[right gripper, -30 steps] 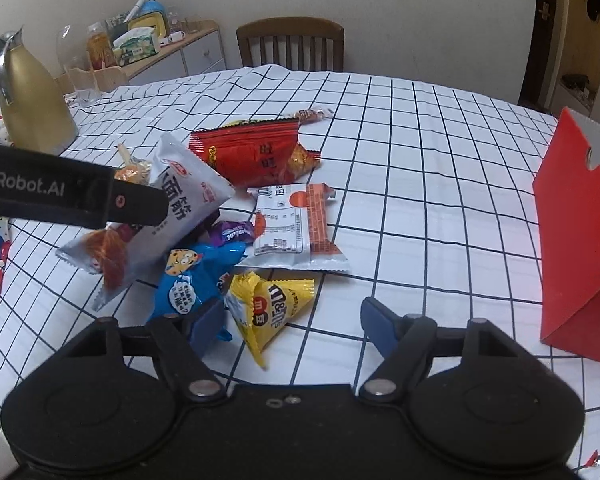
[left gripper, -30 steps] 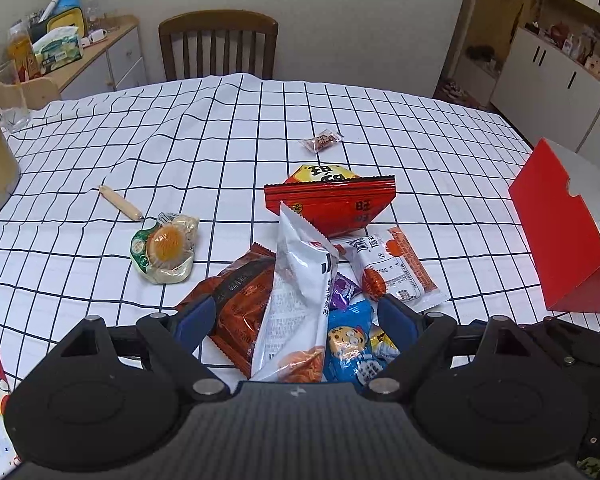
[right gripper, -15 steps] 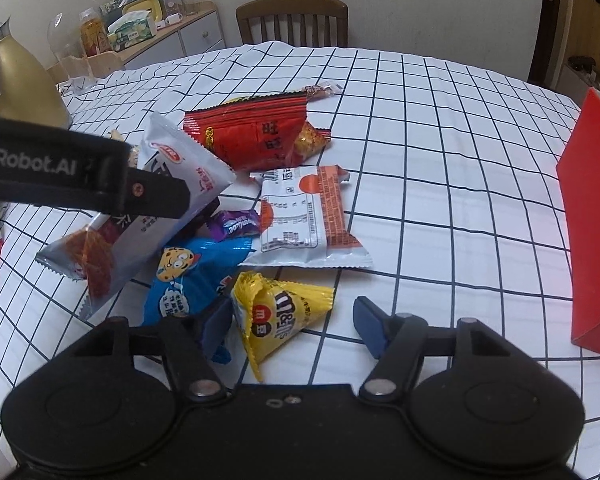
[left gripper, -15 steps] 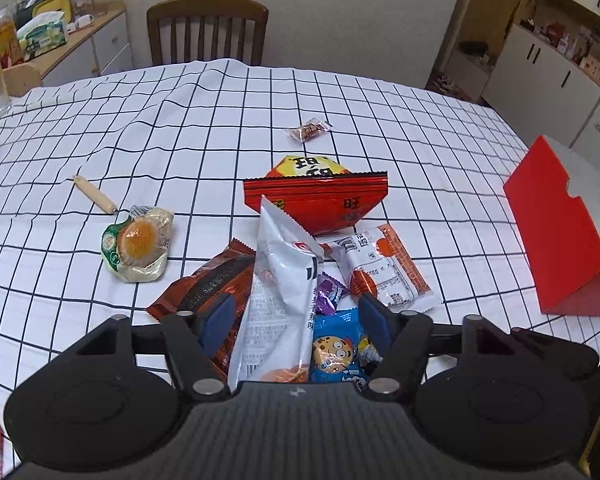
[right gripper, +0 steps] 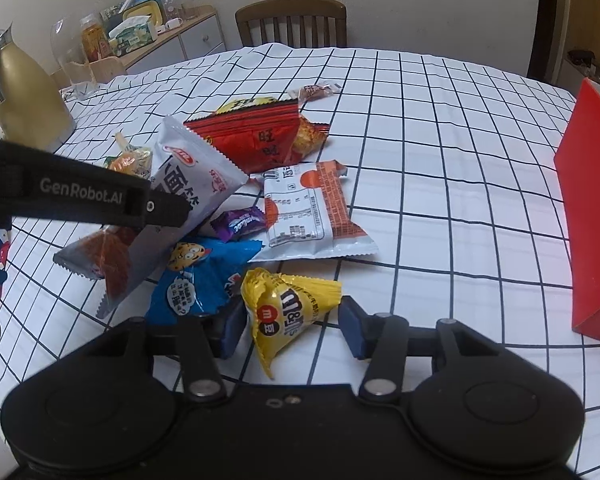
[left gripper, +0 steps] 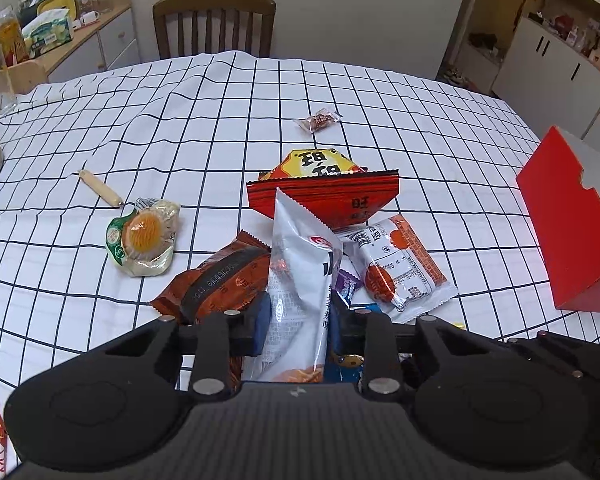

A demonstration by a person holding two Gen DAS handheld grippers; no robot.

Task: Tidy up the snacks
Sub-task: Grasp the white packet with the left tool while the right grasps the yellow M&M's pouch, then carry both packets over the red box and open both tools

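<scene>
Closing our left tongs (left gripper: 298, 322) on the silver-white noodle snack bag (left gripper: 304, 280), we now have both blue pads pressed against its lower half, jaws narrow, and the bag stands tilted up between them. From the right wrist view the same bag (right gripper: 188, 200) hangs clear of the checked tablecloth (right gripper: 440, 160), pinched by our left finger's black bar (right gripper: 80, 196). Just left of those tongs lies the brown packet (left gripper: 220, 280); just right, a purple candy (left gripper: 346, 286) and the white-and-orange packet (left gripper: 400, 268); ahead, the red bag (left gripper: 340, 200).

Our right tongs (right gripper: 292, 326) have just been closing too, and stand about half open around the yellow pyramid pouch (right gripper: 288, 312). The left pad touches or nearly touches its side; the right pad stands just off its edge, so we are not gripping it yet. A blue cartoon packet (right gripper: 192, 280) lies just left of them, and the red box (right gripper: 592, 216) stands well to the right.
</scene>
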